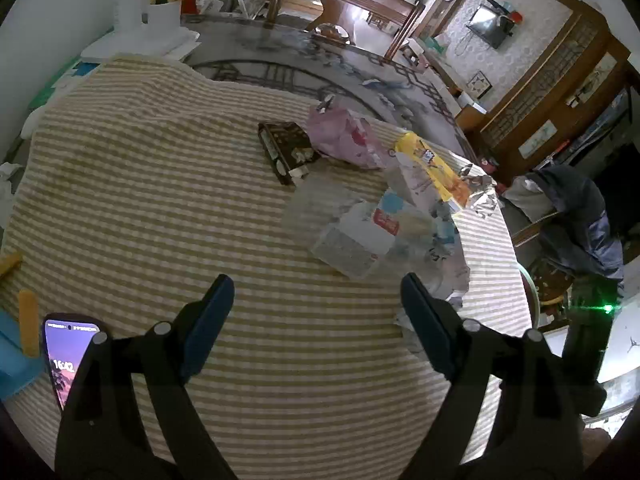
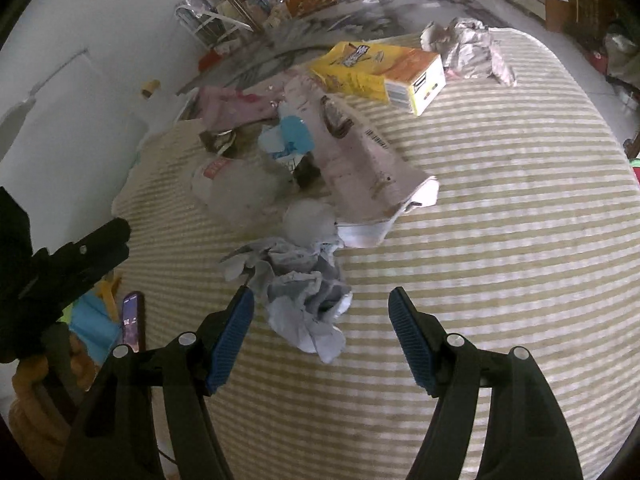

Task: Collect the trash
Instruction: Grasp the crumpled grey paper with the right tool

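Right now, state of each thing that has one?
left gripper: jaws open, nothing between them
right gripper: jaws open, straddling the crumpled paper
crumpled paper: balled up, on the striped cloth
yellow box: lying flat
phone: screen lit
dark box: lying flat

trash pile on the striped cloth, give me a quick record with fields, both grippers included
surface: striped cloth over a table
trash: crumpled paper, yellow box, pink bag, dark box, foil
other item: phone, screen lit, at the cloth's edge
left gripper: open, nothing between its fingers, short of the pile
right gripper: open, crumpled paper between its fingers, pads not pressing on it
collected so far: nothing held
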`<state>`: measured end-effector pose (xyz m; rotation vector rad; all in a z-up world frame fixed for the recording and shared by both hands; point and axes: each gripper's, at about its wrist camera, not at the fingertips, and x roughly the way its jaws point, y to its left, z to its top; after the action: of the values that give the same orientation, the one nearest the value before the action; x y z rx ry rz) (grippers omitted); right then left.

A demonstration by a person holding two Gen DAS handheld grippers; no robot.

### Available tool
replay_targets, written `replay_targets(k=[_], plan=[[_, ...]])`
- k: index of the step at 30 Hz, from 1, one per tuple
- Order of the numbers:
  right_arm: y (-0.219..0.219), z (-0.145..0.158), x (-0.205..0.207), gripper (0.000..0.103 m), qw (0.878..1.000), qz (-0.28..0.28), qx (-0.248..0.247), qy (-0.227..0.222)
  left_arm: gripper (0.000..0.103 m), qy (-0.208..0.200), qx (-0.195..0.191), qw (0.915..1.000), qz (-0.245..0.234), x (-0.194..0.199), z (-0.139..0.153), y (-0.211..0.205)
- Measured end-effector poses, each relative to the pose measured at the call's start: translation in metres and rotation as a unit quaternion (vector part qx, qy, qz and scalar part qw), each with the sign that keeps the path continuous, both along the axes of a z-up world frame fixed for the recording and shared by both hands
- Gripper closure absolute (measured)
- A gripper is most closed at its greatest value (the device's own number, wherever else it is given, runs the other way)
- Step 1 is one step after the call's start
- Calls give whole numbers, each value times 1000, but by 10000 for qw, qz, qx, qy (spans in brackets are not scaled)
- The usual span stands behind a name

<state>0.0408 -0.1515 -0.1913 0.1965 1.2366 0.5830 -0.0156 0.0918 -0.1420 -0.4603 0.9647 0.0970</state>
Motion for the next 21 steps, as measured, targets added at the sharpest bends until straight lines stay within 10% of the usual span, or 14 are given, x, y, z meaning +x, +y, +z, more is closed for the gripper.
replay_targets(k=[6, 21], plan=[[7, 2, -6, 75, 9997, 252, -27, -38, 20, 5, -112, 9996, -256, 12, 1, -8], [-16, 22, -52, 83, 9974, 490, -286, -438, 17, 741, -1081, 9909, 297, 65, -43, -39]])
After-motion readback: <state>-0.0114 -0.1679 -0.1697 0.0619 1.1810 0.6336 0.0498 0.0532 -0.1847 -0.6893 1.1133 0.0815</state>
